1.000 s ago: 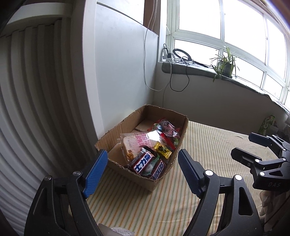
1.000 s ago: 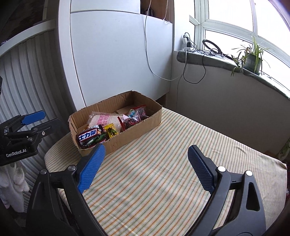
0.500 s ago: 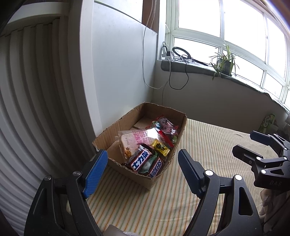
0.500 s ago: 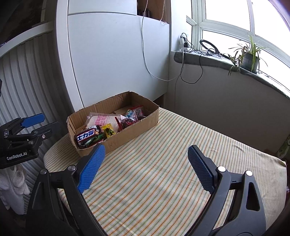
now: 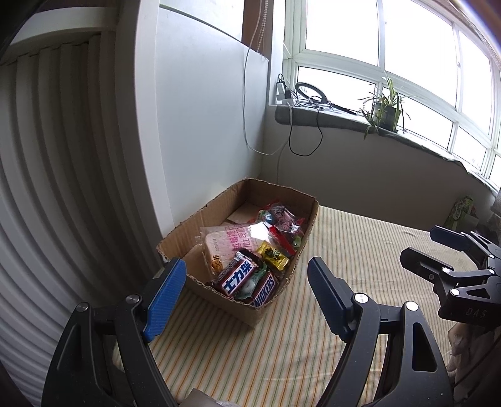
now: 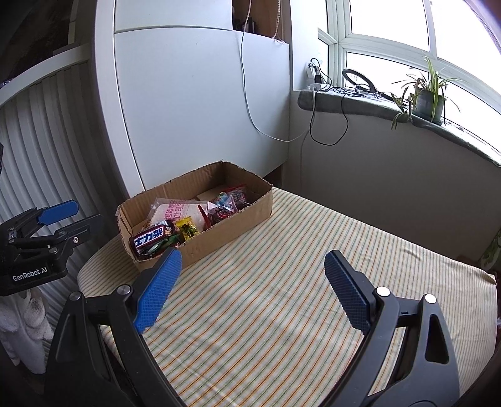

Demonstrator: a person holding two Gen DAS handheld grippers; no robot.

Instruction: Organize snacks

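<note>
Cardboard box [image 5: 216,216] already holds all the visible snacks [image 5: 250,250]; the striped cloth [image 6: 281,297] lies bare. Both left gripper [image 5: 247,281] and right gripper [image 6: 253,275] gape, empty, so little seems left.

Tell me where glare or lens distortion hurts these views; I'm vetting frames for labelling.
Left wrist view: window blown out white, glare on the clear bread bag, slatted wall bowed by the fisheye. Right wrist view: window overexposed too, striped tablecloth evenly lit and sharp, corners vignetted black.
</note>
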